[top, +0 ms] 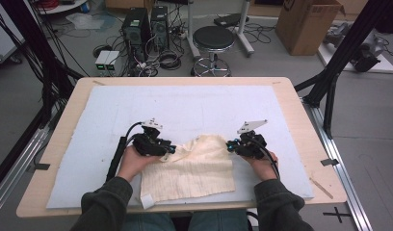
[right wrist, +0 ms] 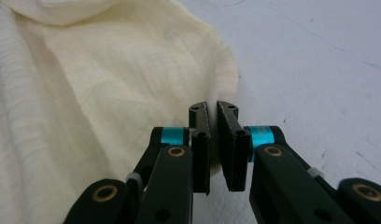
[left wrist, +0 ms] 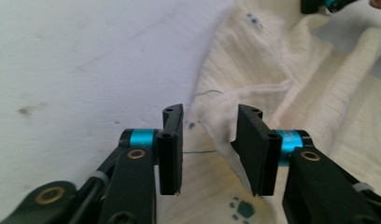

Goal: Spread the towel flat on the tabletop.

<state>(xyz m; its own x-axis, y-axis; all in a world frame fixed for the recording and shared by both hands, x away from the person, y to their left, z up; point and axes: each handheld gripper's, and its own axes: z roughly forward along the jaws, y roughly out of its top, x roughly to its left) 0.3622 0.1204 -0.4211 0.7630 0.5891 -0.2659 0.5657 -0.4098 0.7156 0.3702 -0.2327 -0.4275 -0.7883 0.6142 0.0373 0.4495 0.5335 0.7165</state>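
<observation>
The cream cloth [top: 192, 168] lies near the middle of the counter's near edge, on the pale mat [top: 108, 106] that covers most of the counter [top: 64, 120], with its near part flat and squarish and its far part gathered into a rumpled ridge between the two tools. The right gripper [top: 231, 144] sits at the far right corner of the cloth, and in the right gripper view its fingers [right wrist: 200, 140] are closed on the rounded hem there, the fabric pinched between them. The left gripper [top: 171, 149] is at the far left of the cloth; in the left gripper view its fingers [left wrist: 172, 144] stand apart with a bunched fold [left wrist: 212, 126] of the cloth rising in the gap between them, not yet pinched. So what the next move turns on is this left-hand fold: it lies straight ahead of and between the open fingers, with the cloth running away to that gripper's right toward the other tool. The ridge's long axis runs left to right across the counter, from one gripper to the other. Closing on the fold would likely give both ends a hold for spreading or folding the cloth.
</observation>
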